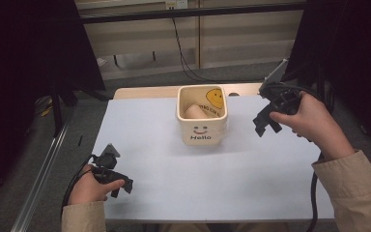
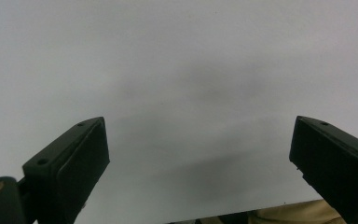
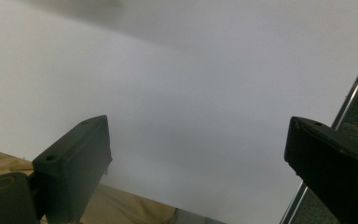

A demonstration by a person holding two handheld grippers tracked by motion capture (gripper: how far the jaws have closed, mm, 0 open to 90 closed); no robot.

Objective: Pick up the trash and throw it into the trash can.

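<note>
- The square cream mug [image 1: 202, 117] with the "Hello" smiley sits at about 12 o'clock on the white surface [image 1: 183, 179], a bit back from centre. There's a tan rounded thing [image 1: 193, 112] lying inside it – can't tell what it is.
- The right gripper [image 1: 265, 123] hangs at roughly 2 o'clock, just off the mug's right wall and not touching it. Its fingers [image 3: 77, 158] are spread wide with nothing between them; in the right gripper view they're looking at bare surface.
- The left gripper [image 1: 118, 186] rests down at 8 o'clock, well apart from the mug, fingers [image 2: 72, 161] also wide open and empty.
- My read: the right hand is the one going for the mug, so that's the step in hand.
- To do it well, I'd swing the right fingers round to face the mug first – they're aimed past it now.
- Then straddle the right wall, one finger inside and one outside, keeping the inner one away from the tan thing.
- Close slowly. Glazed ceramic looks slippery and the mug probably isn't light, so a shallow pinch on the rim could let it tip.
- Left gripper could steady the far side if it rocks.
</note>
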